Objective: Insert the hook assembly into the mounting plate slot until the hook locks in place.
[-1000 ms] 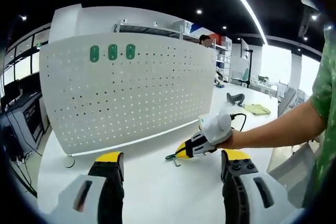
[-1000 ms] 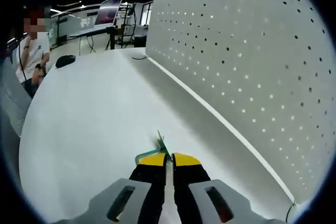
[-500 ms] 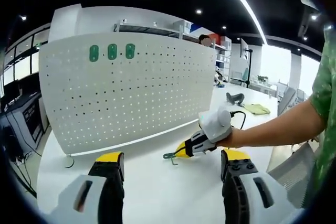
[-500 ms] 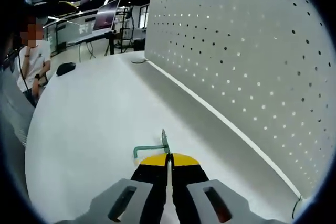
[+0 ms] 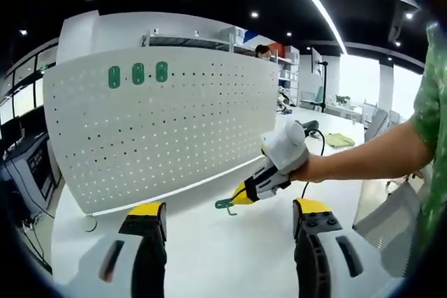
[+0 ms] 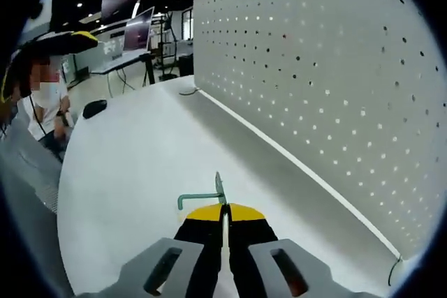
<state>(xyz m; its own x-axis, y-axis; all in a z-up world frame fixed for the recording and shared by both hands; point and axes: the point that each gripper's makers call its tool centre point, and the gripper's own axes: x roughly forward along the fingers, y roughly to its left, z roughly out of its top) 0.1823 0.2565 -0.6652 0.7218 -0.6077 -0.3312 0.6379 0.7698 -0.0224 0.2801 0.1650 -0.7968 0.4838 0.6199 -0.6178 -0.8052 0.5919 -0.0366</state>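
A white pegboard mounting plate [image 5: 160,127] stands upright on the white table [image 5: 209,249], with three green hooks [image 5: 137,74] set near its top left. In the left gripper view my left gripper [image 5: 227,222] stands open, nothing between its yellow-tipped jaws. Beyond it my right gripper [image 5: 241,197], held by a hand, is shut on a green hook [image 5: 225,205] lifted above the table. In the right gripper view the right gripper [image 6: 223,209] is shut on the green hook [image 6: 202,195], with the pegboard [image 6: 328,88] to its right.
A cable [image 5: 89,222] lies at the pegboard's left foot. At the table's far end rest a dark object [image 5: 307,128] and a yellow-green cloth [image 5: 335,140]. A person [image 6: 49,102] sits past the table edge, beside a black mouse-like object [image 6: 93,108].
My right gripper has lifted the green hook off the table and carried it upward, nearer the pegboard. The left gripper has stayed open, its view shifting slightly.
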